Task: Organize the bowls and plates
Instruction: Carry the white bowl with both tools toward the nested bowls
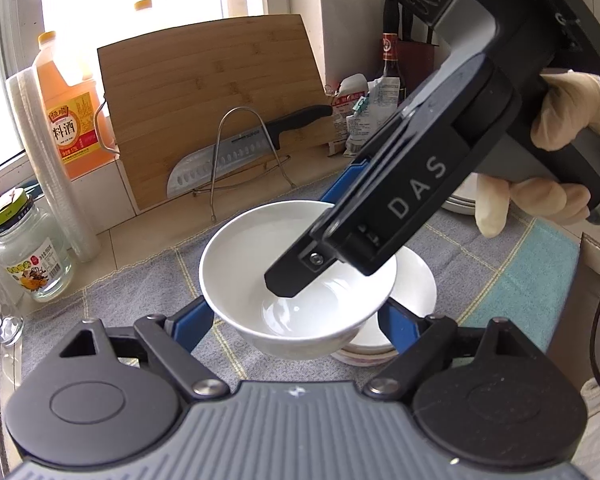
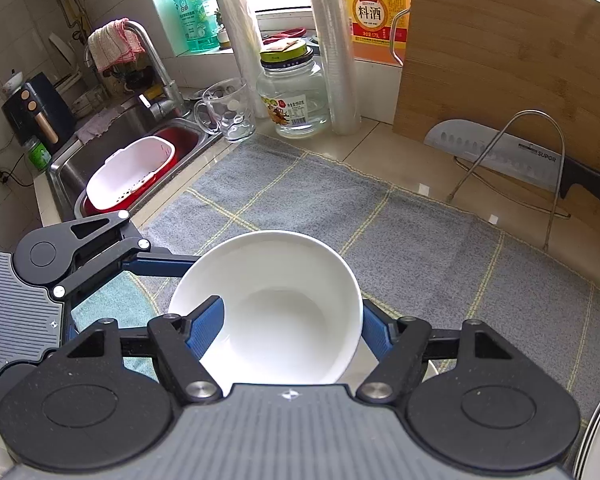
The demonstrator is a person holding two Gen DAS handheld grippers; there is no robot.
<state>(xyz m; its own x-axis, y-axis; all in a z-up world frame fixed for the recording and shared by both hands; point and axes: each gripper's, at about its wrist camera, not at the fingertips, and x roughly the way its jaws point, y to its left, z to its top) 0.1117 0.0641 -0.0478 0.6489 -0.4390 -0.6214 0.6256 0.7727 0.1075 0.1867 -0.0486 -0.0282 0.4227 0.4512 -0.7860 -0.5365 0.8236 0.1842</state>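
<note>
I had the right gripper (image 2: 290, 330) clamped over the bowl (image 2: 272, 304) rim, lifted above the mat (image 2: 420, 248); left gripper (image 1: 296, 324) open around it, steadying.

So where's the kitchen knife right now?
The kitchen knife rests in the wire rack against the bamboo cutting board, behind the white bowl; it sits far right in the right wrist view.

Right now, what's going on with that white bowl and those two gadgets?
A person in pale gloves holds a gripper in each hand, sorting dishes on a grey cloth. The right gripper pinches the wall of a white bowl, one finger inside it. The left gripper straddles that bowl, above a second bowl; whether it touches is unclear.
</note>
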